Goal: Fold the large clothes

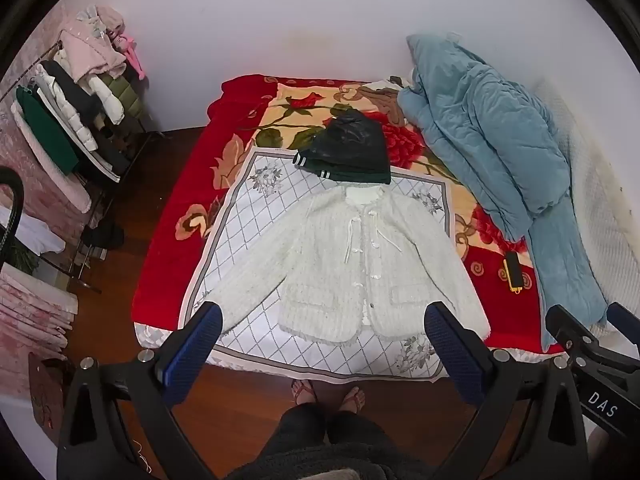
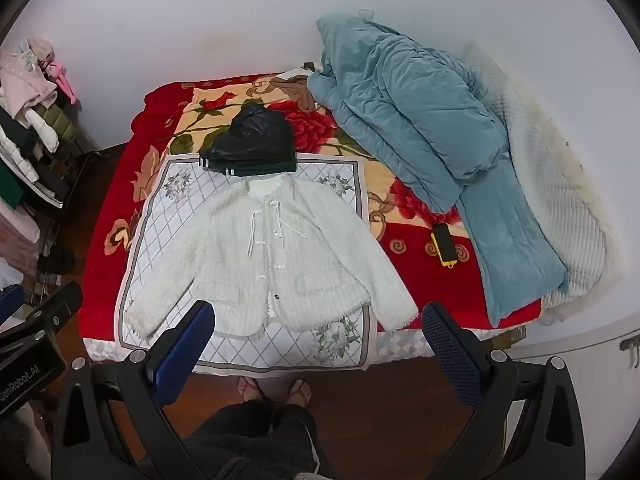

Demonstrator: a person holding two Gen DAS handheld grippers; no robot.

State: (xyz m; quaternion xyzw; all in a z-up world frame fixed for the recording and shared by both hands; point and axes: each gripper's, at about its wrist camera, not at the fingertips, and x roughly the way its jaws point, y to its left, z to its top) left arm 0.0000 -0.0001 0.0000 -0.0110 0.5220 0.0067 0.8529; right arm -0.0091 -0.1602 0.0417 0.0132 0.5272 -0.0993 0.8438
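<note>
white jacket spread flat, sleeves out, on checked cloth over red floral blanket, dark folded garment at its collar, left gripper wide apart above hem, holding nothing

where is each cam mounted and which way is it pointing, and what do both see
Left wrist view: sits on the left gripper, held high at the foot of the bed, looking down at the white jacket; shows its open blue fingers, the person's feet, and the right gripper at the right edge.
Right wrist view: sits on the right gripper, same downward aim from further right; shows its open fingers, the feet, the left gripper at the left edge.
Shared: jacket, folded dark garment, blue quilt.
</note>
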